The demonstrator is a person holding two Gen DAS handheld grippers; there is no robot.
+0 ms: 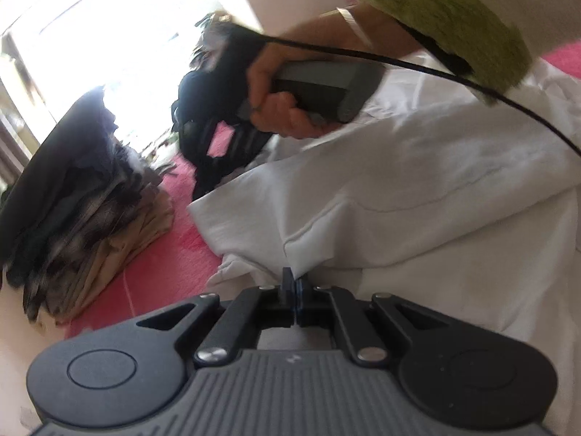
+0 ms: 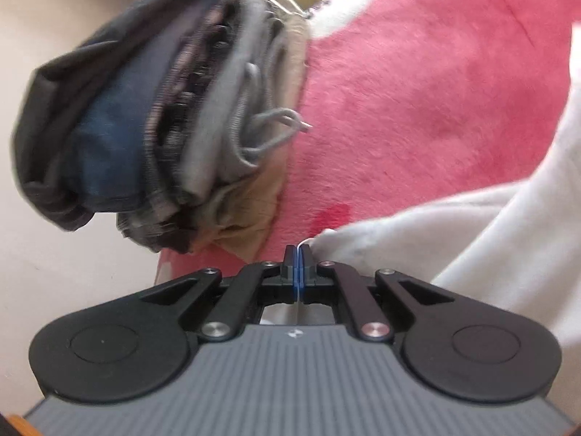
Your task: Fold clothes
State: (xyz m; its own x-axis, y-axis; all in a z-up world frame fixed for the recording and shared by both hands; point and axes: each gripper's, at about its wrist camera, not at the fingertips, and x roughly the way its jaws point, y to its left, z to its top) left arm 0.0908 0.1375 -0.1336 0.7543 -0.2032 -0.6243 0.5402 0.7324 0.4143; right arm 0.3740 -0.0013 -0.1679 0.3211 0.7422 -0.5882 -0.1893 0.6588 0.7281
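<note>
A white garment (image 1: 417, 200) lies rumpled across a pink blanket (image 1: 174, 254). My left gripper (image 1: 295, 279) sits at its near edge, jaws almost together, with a corner of the white cloth pinched between the pads. In the right wrist view my right gripper (image 2: 298, 254) is shut, and a thin white edge of the garment (image 2: 454, 236) runs between its blue pads. In the left wrist view, a hand (image 1: 283, 109) in a fuzzy green sleeve (image 1: 454, 18) holds that right gripper at the garment's far-left edge, its tips blurred.
A stack of folded clothes (image 1: 90, 200) in dark, striped, grey and beige layers stands to the left, close to the right gripper (image 2: 163, 127). Pink blanket (image 2: 417, 91) shows between stack and garment. A black cable (image 1: 472, 83) trails over the white cloth. A bright window (image 1: 109, 36) lies behind.
</note>
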